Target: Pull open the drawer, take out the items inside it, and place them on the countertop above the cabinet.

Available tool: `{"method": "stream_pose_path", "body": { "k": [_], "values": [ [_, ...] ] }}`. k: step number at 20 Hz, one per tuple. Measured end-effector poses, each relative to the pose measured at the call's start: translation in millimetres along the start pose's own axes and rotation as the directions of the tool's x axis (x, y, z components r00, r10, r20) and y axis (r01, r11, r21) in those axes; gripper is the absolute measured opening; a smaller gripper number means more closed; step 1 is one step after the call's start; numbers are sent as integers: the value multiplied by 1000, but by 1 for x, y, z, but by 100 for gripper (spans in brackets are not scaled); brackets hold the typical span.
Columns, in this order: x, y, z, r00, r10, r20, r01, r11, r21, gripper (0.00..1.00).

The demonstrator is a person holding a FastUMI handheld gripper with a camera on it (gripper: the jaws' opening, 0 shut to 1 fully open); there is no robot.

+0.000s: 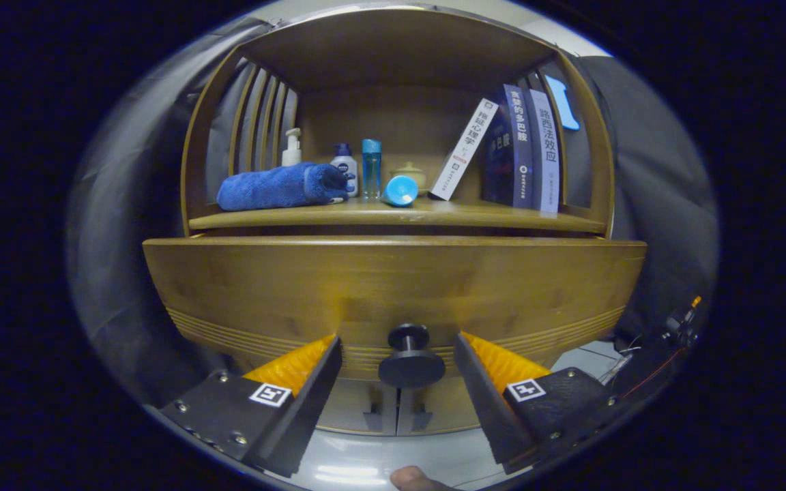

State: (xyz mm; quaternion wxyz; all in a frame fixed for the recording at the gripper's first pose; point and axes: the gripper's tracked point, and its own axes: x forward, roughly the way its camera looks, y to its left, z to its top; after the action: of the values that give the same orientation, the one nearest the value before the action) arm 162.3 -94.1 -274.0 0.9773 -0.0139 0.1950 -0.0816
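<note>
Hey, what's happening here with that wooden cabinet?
A person is holding a handheld gripper up to the cabinet's drawer. Its fingers are open, one on each side of the round dark knob, not pressing on it. The drawer front sits a little forward of the shelf above, but its inside is hidden. On that shelf are a rolled blue towel, some bottles and several books.
</note>
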Motion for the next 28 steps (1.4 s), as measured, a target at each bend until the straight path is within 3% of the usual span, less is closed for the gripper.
{"method": "stream_pose_path", "body": {
  "k": [8,18,23,28],
  "values": [
    [45,-2,5,999,-31,43,36,991,-126,99],
    [52,0,7,998,-41,37,46,991,-127,98],
    [36,13,4,999,42,35,-37,992,-124,99],
    [-5,11,19,997,55,59,-51,996,-77,97]
  ]
}}
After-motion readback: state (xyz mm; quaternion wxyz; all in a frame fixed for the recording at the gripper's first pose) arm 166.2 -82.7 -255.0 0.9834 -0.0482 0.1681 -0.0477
